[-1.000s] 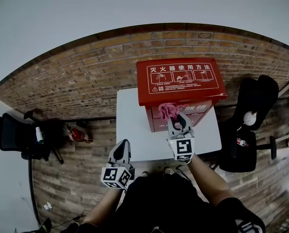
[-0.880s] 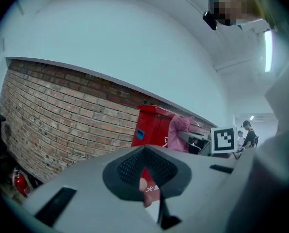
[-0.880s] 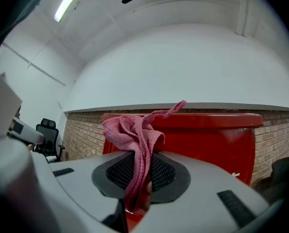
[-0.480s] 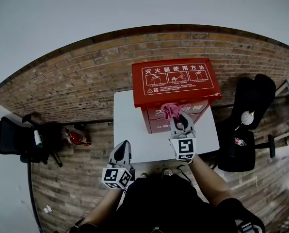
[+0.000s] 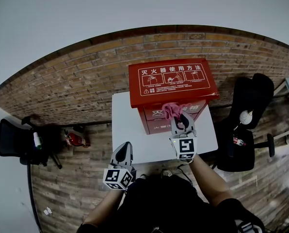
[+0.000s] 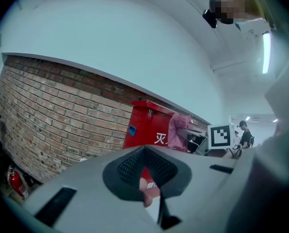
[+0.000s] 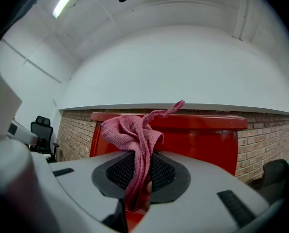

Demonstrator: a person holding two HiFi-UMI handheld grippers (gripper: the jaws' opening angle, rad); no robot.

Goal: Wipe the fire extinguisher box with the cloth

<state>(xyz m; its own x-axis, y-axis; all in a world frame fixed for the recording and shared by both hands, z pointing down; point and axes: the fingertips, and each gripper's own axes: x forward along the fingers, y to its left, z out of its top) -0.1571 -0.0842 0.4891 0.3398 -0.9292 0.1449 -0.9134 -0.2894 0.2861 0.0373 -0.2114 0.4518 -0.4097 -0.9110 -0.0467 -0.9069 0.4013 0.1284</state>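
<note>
The pink cloth (image 5: 171,109) is grasped by the right claw (image 5: 182,123), its jaws clenched on a hanging fold. The cloth is held at the front of the red fire extinguisher box (image 5: 172,79), just under the lid, at the centre of the head view (contact cannot be judged). The box is set on a white worktop (image 5: 135,139). The left claw (image 5: 124,152) is seen clenched on nothing at lower centre, well apart from the box.

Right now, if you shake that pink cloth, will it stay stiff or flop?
Probably floppy: the pink cloth hangs in loose folds from the right gripper. It likely weighs little, since a small pinch holds it. Its rough-looking weave probably resists slipping.
</note>
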